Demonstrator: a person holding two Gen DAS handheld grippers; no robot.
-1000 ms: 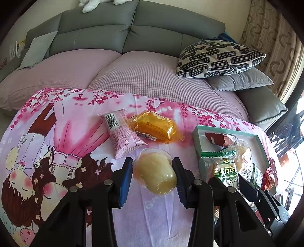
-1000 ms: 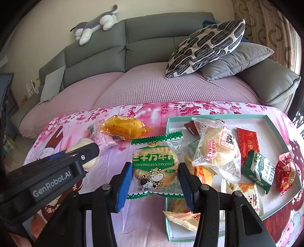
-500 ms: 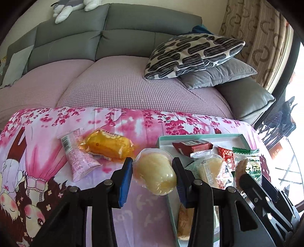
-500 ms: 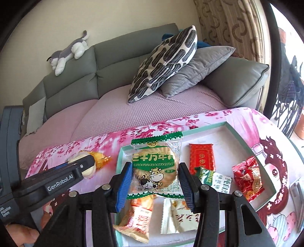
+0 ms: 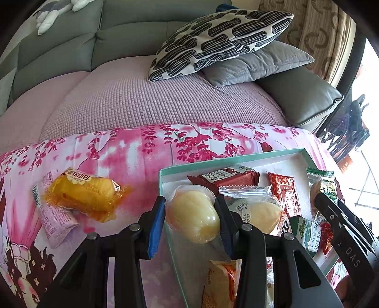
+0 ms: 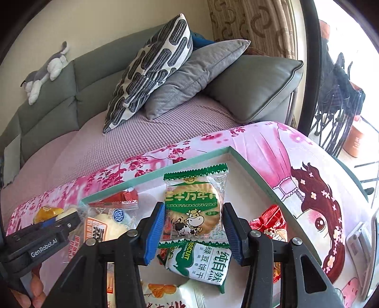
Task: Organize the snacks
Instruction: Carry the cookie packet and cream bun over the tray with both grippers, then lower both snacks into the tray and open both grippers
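The left claw (image 5: 192, 214) pinches a pale yellow bun in clear wrap (image 5: 193, 216) over the near corner of the shallow teal-rimmed box (image 5: 163, 187). The right claw (image 6: 193, 226) grips a green-edged round biscuit packet (image 6: 194, 208) above its crowded middle. Released now, the bun could catch the rim and tip onto the pink floral bench cloth (image 5: 132, 147), while the biscuit may slide off the heaped packets

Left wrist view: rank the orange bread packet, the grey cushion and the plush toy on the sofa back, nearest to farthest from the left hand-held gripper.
1. Orange bread packet: on the pink cloth, just left of the left hand-held gripper.
2. Grey cushion: on the sofa seat, upper right, under the patterned pillow.
3. Plush toy: on the sofa back, top left, farthest.
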